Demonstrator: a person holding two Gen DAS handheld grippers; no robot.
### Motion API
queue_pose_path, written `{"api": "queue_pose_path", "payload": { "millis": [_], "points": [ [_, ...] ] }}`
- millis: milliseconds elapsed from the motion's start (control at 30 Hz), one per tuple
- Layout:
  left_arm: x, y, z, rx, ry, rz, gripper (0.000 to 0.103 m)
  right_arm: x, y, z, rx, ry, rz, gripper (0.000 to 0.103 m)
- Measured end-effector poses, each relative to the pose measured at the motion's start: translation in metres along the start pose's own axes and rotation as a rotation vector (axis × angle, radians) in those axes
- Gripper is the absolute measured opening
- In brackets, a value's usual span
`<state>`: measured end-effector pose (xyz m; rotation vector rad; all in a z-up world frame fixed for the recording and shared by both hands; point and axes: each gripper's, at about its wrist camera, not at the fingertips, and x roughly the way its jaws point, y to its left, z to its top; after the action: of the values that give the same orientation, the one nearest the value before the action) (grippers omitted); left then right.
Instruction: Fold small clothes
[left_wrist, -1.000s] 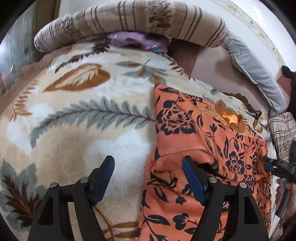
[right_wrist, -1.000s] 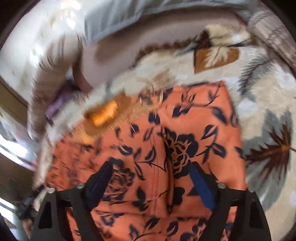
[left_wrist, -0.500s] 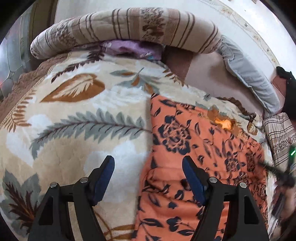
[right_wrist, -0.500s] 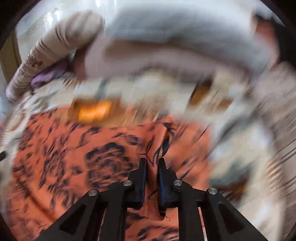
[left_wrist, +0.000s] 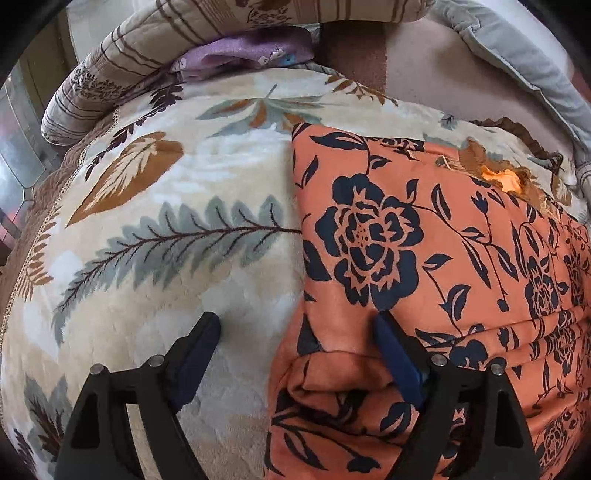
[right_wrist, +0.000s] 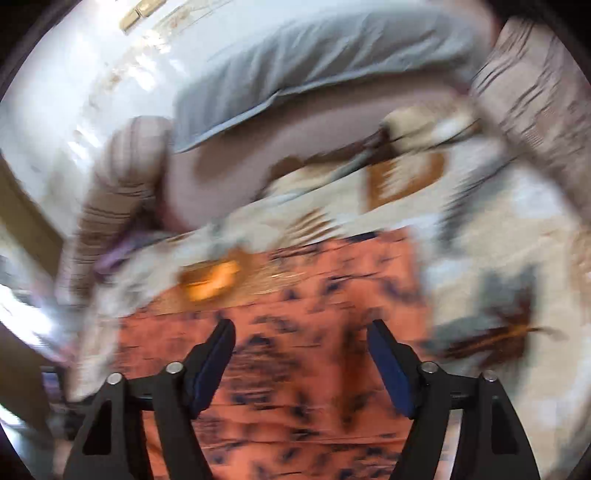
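An orange garment (left_wrist: 424, 258) with a dark blue flower print lies spread on a cream leaf-patterned blanket (left_wrist: 166, 221). Its near left edge is rolled into a thick fold. My left gripper (left_wrist: 295, 328) hovers low over that edge, its jaws opening wide; the right pad (left_wrist: 397, 363) is over the fabric and the left pad over the blanket, gripping nothing. In the blurred right wrist view the orange garment (right_wrist: 314, 369) fills the lower middle. My right gripper (right_wrist: 301, 332) hangs above it with jaws opening and no cloth pinched between them.
A striped bolster (left_wrist: 184, 48) and a purple cloth (left_wrist: 243, 48) lie at the blanket's far end. A grey pillow (left_wrist: 517, 62) and a brown sheet (left_wrist: 424, 70) sit at the back right. An embroidered orange neckline patch (left_wrist: 502, 177) marks the garment's far edge.
My right gripper closed on the cloth half a second ago and has now let go and spread wide, lifting off. My left gripper moved in lower over the garment's left edge and widened slightly.
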<state>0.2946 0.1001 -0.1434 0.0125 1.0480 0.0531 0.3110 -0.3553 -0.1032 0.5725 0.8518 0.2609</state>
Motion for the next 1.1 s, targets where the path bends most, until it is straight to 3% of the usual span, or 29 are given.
{"api": "queue_pose_path", "payload": {
  "millis": [67,133,200,233,400,667,733,833,933,1000,1100],
  "points": [
    [0.001,0.001,0.001,0.002,0.007,0.008,0.088,0.03,-0.009,0.003,0.019,0.1,0.101,0.078],
    [-0.002,-0.001,0.001,0.0,0.011,0.002,0.088,0.047,-0.032,0.004,0.071,0.086,-0.039,0.077],
    [-0.007,0.003,0.001,-0.004,0.021,-0.012,0.088,0.036,-0.062,0.0,0.285,0.006,0.06,0.077],
    [-0.013,0.006,0.001,-0.008,0.01,-0.023,0.088,0.031,-0.059,0.0,0.295,-0.003,0.059,0.078],
    [-0.057,0.028,-0.027,-0.057,-0.056,-0.092,0.088,-0.028,-0.025,-0.034,0.091,0.004,0.027,0.08],
    [-0.137,0.061,-0.122,-0.134,-0.129,-0.172,0.088,-0.139,-0.017,-0.158,0.003,-0.068,-0.112,0.08],
    [-0.148,0.067,-0.142,-0.156,-0.113,-0.199,0.088,-0.149,-0.016,-0.17,0.012,-0.076,-0.126,0.081],
    [-0.157,0.076,-0.174,-0.175,-0.058,-0.253,0.088,-0.175,-0.029,-0.194,0.035,-0.029,-0.163,0.083],
    [-0.161,0.082,-0.199,-0.17,0.001,-0.297,0.088,-0.176,-0.047,-0.205,0.076,0.089,-0.21,0.083],
    [-0.161,0.085,-0.213,-0.166,0.035,-0.309,0.088,-0.179,-0.068,-0.216,0.158,0.162,-0.163,0.083],
    [-0.16,0.088,-0.228,-0.176,0.081,-0.333,0.088,-0.185,-0.085,-0.233,0.25,0.203,-0.083,0.083]
  ]
}}
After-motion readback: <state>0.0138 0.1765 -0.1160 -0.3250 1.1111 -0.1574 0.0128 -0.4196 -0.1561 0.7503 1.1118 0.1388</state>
